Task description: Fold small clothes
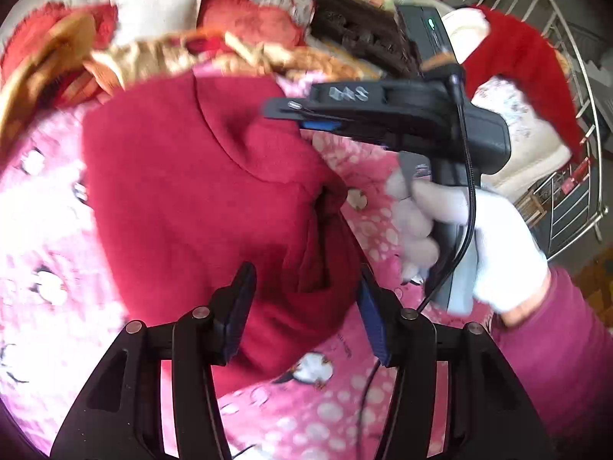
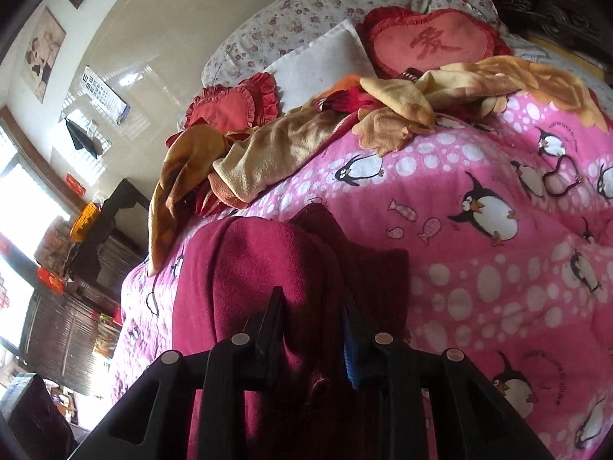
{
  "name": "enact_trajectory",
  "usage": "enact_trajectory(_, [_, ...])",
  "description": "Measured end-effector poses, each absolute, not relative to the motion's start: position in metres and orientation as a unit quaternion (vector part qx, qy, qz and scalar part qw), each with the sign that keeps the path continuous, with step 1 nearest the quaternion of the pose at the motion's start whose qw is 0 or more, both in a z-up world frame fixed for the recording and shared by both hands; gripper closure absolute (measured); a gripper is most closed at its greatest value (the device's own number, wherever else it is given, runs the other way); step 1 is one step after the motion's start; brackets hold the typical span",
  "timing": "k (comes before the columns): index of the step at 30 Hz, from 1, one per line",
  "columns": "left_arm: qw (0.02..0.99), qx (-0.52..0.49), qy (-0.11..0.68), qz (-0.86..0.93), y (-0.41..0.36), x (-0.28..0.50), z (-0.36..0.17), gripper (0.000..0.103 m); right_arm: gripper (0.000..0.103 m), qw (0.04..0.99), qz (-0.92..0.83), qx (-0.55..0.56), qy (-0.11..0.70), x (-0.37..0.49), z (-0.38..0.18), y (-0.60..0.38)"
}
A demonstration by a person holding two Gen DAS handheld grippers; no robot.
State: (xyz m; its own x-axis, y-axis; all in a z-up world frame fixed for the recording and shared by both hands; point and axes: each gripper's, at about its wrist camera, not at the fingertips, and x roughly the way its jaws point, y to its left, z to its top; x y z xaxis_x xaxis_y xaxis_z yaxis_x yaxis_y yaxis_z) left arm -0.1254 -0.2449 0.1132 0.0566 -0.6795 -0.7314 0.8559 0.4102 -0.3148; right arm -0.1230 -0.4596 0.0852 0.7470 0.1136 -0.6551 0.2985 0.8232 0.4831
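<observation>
A: Where is the red garment (image 1: 199, 199) lying?

B: It is lying part-folded on the pink penguin quilt (image 2: 498, 176). The left gripper (image 1: 304, 306) is standing apart over its near edge, pinching nothing. The right gripper (image 2: 312, 329) is standing narrow with red cloth bunched between its jaws; whether the pads are pressing cannot be told.

A: What is risking the fold?

B: The bunched cloth is likely dragging if the right gripper pulls away, opening the fold.

A home bedroom — penguin-print quilt (image 2: 498, 176), heart cushions (image 2: 429, 44) (red, frilled) and wall pictures (image 2: 42, 51).
</observation>
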Motion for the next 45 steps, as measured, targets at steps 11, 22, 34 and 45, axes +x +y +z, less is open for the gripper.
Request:
enact_trajectory(11, [0.726, 0.089, 0.441, -0.52, -0.216, -0.127, 0.094, 0.037, 0.076, 0.912, 0.05, 0.182, 0.365, -0.147, 0.134, -0.377])
enact_trajectory(22, [0.745, 0.104, 0.447, -0.484, -0.216, -0.124, 0.073, 0.037, 0.08, 0.895, -0.012, 0.123, 0.428, -0.169, 0.08, -0.394])
enact_trajectory(34, [0.754, 0.126, 0.443, -0.468, -0.231, -0.126, 0.063, 0.037, 0.077, 0.908, -0.069, 0.153, 0.385, -0.096, 0.106, -0.406])
enact_trajectory(45, [0.757, 0.135, 0.441, -0.463, -0.235, -0.128, 0.062, 0.037, 0.079, 0.906, -0.079, 0.148, 0.389, -0.083, 0.093, -0.419])
